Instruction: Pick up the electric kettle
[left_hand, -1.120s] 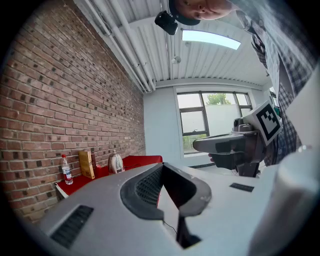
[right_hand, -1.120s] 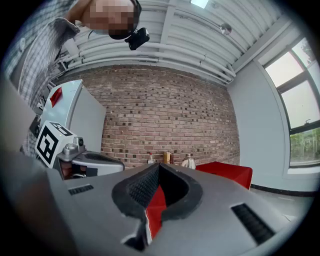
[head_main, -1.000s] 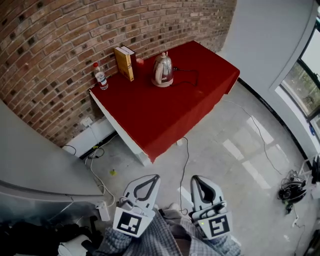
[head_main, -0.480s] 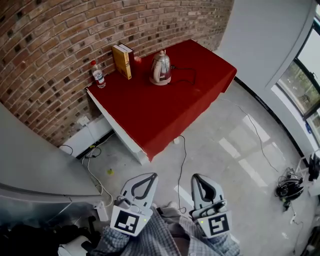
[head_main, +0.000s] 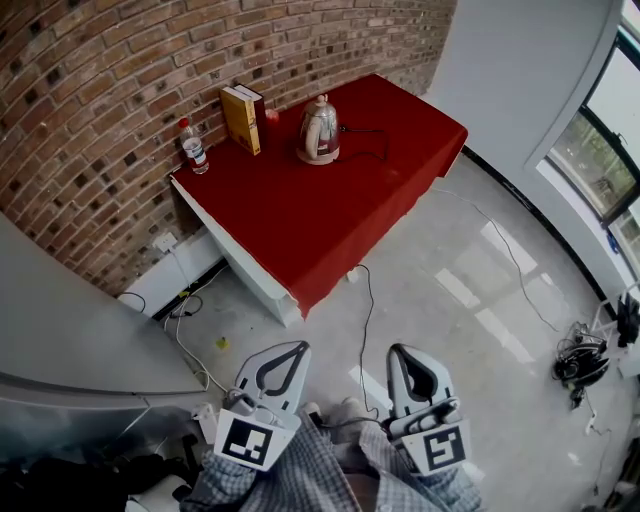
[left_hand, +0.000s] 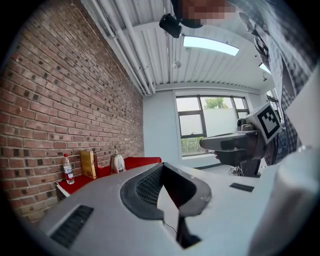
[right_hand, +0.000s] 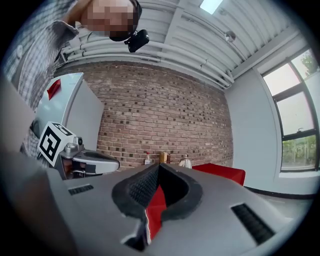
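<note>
Brick wall (head_main: 120, 90) backs a table draped in red cloth (head_main: 330, 210), and the electric kettle (head_main: 320, 130) stands upright on it near the wall, just right of a yellow box (head_main: 241, 119), with a water bottle (head_main: 194, 147) at the table's left corner. Only the head view shows the kettle's black cord (head_main: 365, 129) on the cloth and the grey floor (head_main: 450, 300) between table and person; in both gripper views the kettle is tiny and its base is hard to make out. The left gripper (head_main: 290, 347) and right gripper (head_main: 405, 352) hang side by side well short of the table, each with jaws clenched together on nothing. A small red thing (head_main: 271, 115) beside the box is mostly hidden
</note>
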